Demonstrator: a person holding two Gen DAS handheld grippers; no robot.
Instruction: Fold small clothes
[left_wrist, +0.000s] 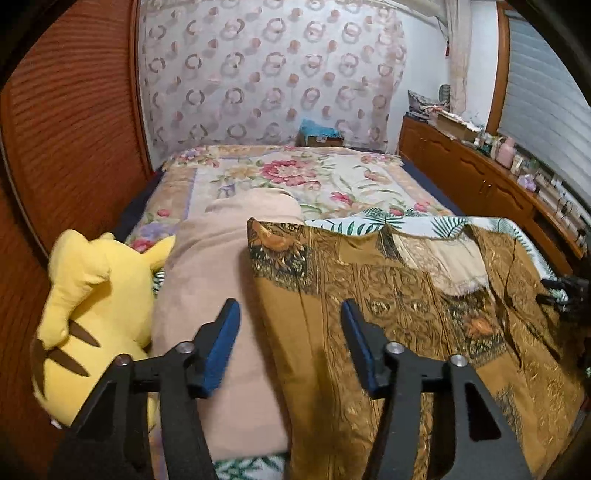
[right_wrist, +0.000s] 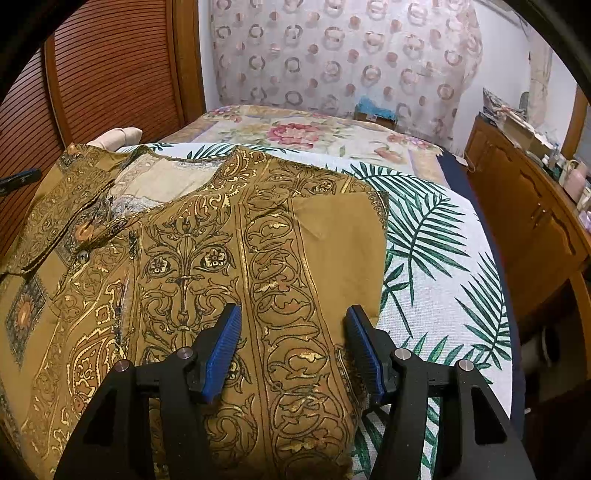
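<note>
closest to both lenses, the brown garment (right_wrist: 207, 258) with its gold scrollwork print lies spread flat across the near part of the bed, on top of a white sheet (right_wrist: 436, 266) printed with green palm leaves; the neckline faces away, and a pale lining shows at the open collar. bed (left_wrist: 295, 173) under it all carries a floral cover with pink blooms, running back to a curtain of ring shapes. wooden louvred doors (left_wrist: 74, 110) stand to one side and a low wooden cabinet (left_wrist: 480, 177) crowded with small items runs along the other. beige folded cloth (left_wrist: 214, 277) lies just beside the garment's edge, and a yellow plush toy (left_wrist: 96, 306) rests against that cloth's far side, near the doors.

left gripper (left_wrist: 290, 314) hangs over the seam where the garment's edge meets the beige cloth, its blue pads spread with nothing pinched between them. right gripper (right_wrist: 293, 317) hovers low over the garment's other side close to its edge, blue pads spread as well, the printed fabric lying flat beneath and not pinched
</note>
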